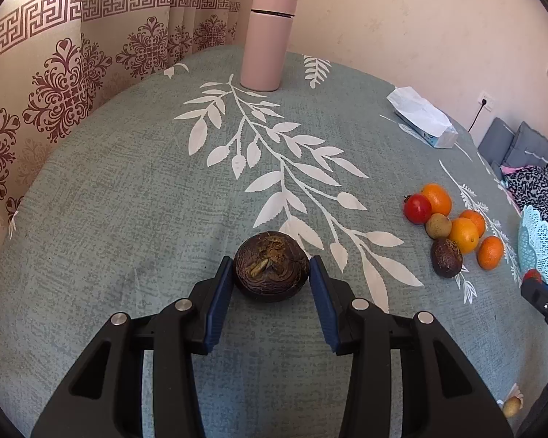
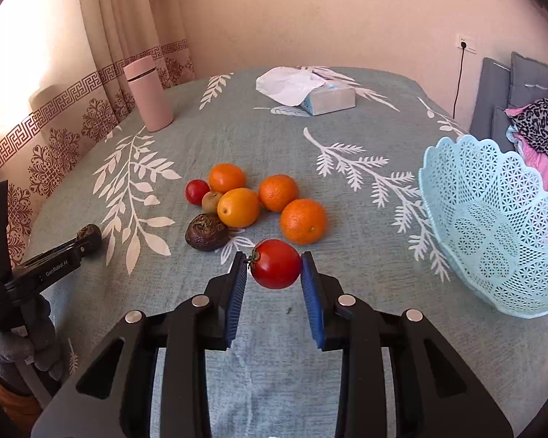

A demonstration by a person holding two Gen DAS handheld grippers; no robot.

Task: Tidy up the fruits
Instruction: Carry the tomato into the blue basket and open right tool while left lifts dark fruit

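Right claw [image 2: 275, 268]: closed on a tomato [image 2: 276, 263], held clear of the surface [image 2: 347, 138] at lower centre.
Left claw [image 1: 272, 270]: closed about a dark wrinkled fruit [image 1: 271, 266] that seems to rest on the cloth; pads at its sides, firm grip cannot be told.
Pile [image 2: 252, 200]: four oranges, a second tomato, a small brownish fruit and another dark fruit are left mid-frame.
Basket [image 2: 493, 226]: tilted at right edge, nothing seen inside.
Progress: judged early; no fruit is yet sorted.
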